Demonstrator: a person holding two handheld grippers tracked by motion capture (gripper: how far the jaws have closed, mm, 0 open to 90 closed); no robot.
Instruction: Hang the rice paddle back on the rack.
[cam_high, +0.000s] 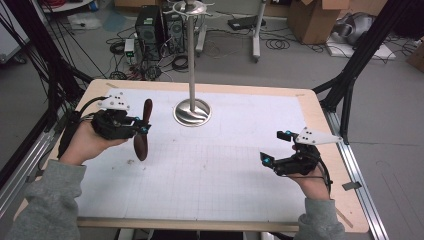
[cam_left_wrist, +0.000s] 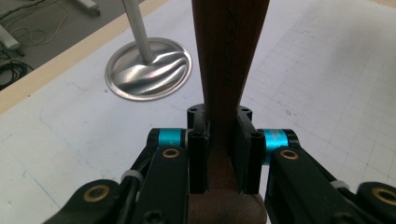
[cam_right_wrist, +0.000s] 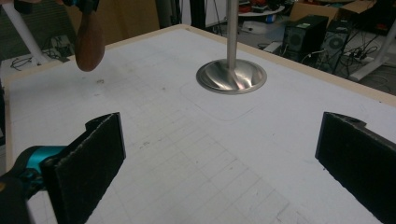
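A dark brown wooden spoon-like utensil (cam_high: 143, 131) hangs upright above the left part of the table, with my left gripper (cam_high: 141, 125) shut on its handle. In the left gripper view the wooden handle (cam_left_wrist: 227, 60) runs up between the two black jaws, which clamp it from both sides. My right gripper (cam_high: 278, 147) rests near the table's right edge, jaws wide apart with nothing between them. The right gripper view shows the utensil's rounded bowl end (cam_right_wrist: 89, 41) hanging at top left, clear of the table surface.
A metal stand with a round shiny base (cam_high: 192, 112) and a tall pole (cam_high: 191, 55) rises at the table's back middle. White gridded paper (cam_high: 215, 165) covers the tabletop. Computers, cables and boxes lie on the floor beyond the table.
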